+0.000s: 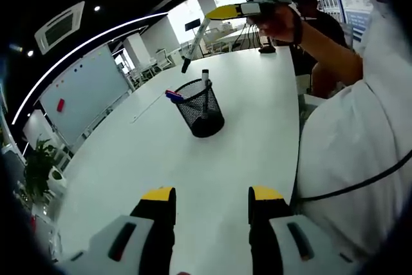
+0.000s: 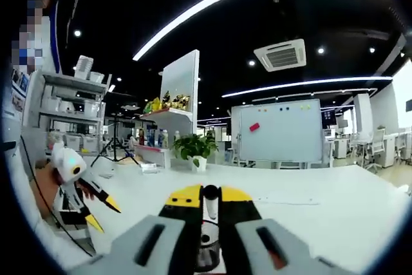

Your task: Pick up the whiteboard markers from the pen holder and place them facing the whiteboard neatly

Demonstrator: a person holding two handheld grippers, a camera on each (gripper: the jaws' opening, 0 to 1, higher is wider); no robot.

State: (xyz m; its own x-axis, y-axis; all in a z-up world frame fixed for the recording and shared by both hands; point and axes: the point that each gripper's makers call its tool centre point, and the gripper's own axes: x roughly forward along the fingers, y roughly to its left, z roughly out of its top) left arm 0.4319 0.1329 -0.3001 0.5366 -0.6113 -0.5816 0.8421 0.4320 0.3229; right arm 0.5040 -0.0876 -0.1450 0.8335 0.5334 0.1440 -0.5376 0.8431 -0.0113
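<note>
R tongs (image 2: pixel 205 205) are clamping a whiteboard marker (image 2: pixel 209 214) upright betw. the yellow tips, raised well above the tabletop (image 1: pixel 193 159) w/ the whiteboard (image 2: pixel 280 130) standing across the room ahead. L tongs (image 1: pixel 212 199) are hanging open over the white tabletop, gripping nothing. The black mesh pen holder (image 1: pixel 201 107) is sitting mid-tabletop w/ other markers (image 1: pixel 175 96) sticking out of it.

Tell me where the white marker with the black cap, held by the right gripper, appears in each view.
Left gripper view: upper centre, white black-capped marker hanging from the right gripper.
Right gripper view: bottom centre, between that gripper's jaws.
Shared landmark: large whiteboard with a red patch.
</note>
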